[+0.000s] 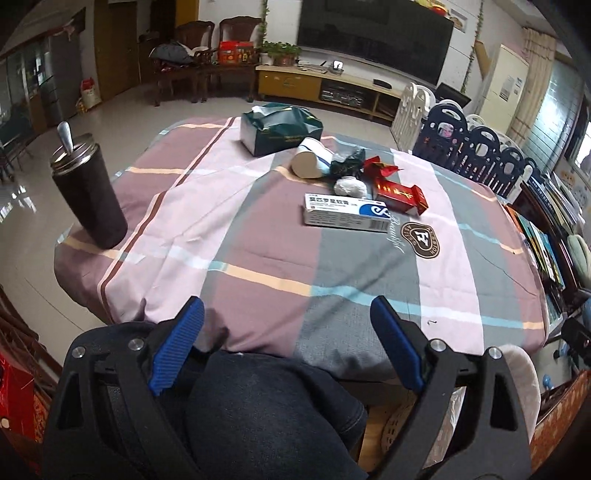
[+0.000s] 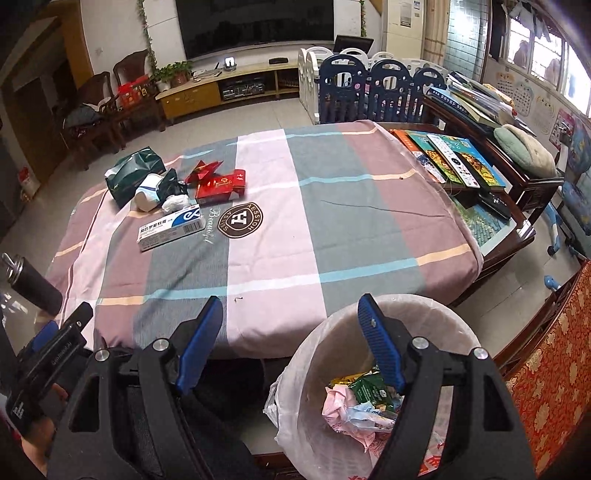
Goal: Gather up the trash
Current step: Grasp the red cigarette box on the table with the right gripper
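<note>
Right wrist: tablecloth (image 2: 332, 206) logo (image 2: 238, 220) "AESSTOH", "Beautiful".

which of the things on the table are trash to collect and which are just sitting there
For the job:
- white-and-blue box
- red carton
- red wrapper
- crumpled white paper
- black bag scrap
- tipped paper cup
- lined bin, already holding wrappers

Likely just lying about:
- black tumbler
- green tissue box
- books

A pale tiled floor (image 2: 258, 114) is lit by daylight from windows (image 2: 546, 48) on the right. A large dark screen (image 1: 373, 33) is mounted on the white wall above a low yellow cabinet (image 1: 291, 83), and carved wooden chairs (image 1: 207, 55) are set beside it
</note>
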### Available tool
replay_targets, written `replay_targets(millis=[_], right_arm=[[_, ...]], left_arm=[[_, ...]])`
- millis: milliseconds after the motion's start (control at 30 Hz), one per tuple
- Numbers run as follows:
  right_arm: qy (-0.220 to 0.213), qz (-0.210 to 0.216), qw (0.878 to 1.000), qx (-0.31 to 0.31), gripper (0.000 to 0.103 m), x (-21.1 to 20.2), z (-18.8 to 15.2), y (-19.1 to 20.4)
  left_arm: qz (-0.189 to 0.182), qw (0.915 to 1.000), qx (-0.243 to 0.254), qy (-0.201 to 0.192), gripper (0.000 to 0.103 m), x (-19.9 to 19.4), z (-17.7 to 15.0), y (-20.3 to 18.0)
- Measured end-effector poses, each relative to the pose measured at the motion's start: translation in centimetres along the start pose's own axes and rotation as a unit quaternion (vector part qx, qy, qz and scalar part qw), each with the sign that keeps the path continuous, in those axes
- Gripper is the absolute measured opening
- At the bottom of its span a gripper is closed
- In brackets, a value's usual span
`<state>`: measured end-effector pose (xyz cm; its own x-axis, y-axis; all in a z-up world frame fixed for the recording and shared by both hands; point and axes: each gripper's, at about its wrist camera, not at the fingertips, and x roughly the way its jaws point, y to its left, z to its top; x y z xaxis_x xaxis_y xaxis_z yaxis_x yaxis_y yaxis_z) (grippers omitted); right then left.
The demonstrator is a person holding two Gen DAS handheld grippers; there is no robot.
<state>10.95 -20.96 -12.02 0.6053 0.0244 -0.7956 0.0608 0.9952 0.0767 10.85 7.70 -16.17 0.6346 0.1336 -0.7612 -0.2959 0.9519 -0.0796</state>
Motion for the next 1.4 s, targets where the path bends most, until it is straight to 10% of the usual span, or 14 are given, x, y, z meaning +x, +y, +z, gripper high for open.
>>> replay_targets(millis=[667,1067,1400], right_arm=[[0.038,0.031,0.999,0.015,0.074,5.2,0.1,0.9],[0.041,0.093,0.995,0.014,0.074,16.2,8.2,7.8],[0.025,0.029,0.999,-0.009,0.074,26.5,16.4,10.4]], left_arm=[[0.037,0.9988,-0.031,0.004,0.091,2.4,-0.5,2.9],[0.047,0.9963,-0.072,0.002,0.091,4.1,-1.0,5.3],[0.043,0.9930,-0.098,-0.049,0.091,3.3,-0.4,6.5]])
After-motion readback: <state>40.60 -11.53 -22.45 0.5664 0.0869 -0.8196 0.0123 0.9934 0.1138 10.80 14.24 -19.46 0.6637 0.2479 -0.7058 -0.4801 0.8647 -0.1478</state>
